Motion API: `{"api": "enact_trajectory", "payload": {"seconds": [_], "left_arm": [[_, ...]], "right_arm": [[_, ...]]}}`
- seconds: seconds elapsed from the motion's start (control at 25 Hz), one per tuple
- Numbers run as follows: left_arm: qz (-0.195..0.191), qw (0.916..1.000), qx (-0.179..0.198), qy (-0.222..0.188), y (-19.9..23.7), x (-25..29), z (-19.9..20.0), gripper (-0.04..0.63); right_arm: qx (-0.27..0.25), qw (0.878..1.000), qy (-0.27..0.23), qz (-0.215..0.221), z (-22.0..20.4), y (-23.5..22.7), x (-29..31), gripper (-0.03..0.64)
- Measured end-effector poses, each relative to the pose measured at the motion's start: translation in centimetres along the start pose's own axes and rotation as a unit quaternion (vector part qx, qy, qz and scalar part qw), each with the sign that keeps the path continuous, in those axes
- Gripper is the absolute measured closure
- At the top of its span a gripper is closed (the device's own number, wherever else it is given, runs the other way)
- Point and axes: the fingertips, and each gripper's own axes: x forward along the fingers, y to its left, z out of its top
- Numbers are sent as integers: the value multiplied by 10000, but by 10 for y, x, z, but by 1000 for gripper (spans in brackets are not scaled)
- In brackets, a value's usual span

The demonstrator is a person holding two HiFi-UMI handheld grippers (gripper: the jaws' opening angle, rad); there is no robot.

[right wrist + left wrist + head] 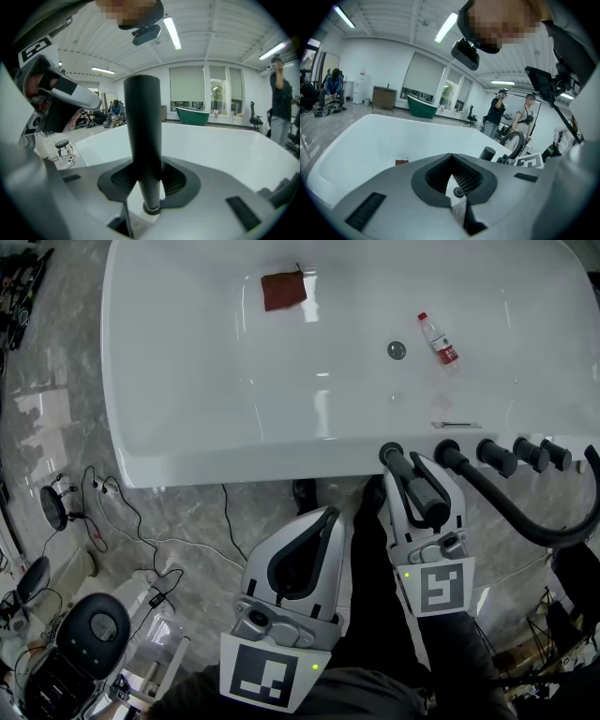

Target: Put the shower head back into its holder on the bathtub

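Note:
The black stick-shaped shower head (419, 486) lies between the jaws of my right gripper (410, 468), which is shut on it. Its far end meets the round black holder (391, 454) on the near rim of the white bathtub (234, 465); I cannot tell if it is seated. In the right gripper view the shower head (143, 136) stands upright in the right gripper (145, 187). A black hose (506, 512) curves off to the right. My left gripper (328, 517) hangs over the floor beside the tub, shut and empty; the left gripper (453, 187) faces the tub.
Black knobs (497, 457) line the rim right of the holder. Inside the tub lie a brown cloth (284, 291), a water bottle (439, 339) and the drain (397, 350). Cables (141, 521) and a black chair (94, 629) sit on the floor at left. People (494, 112) stand behind.

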Motion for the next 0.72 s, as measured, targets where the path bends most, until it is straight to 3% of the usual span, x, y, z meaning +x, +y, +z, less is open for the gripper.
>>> {"api": "enact_trajectory", "payload": {"seconds": [0.72], "left_arm": [[37, 10000, -17, 13, 7, -3, -3, 591]], "right_arm": [[22, 9998, 211, -29, -20, -1, 12, 483]]}}
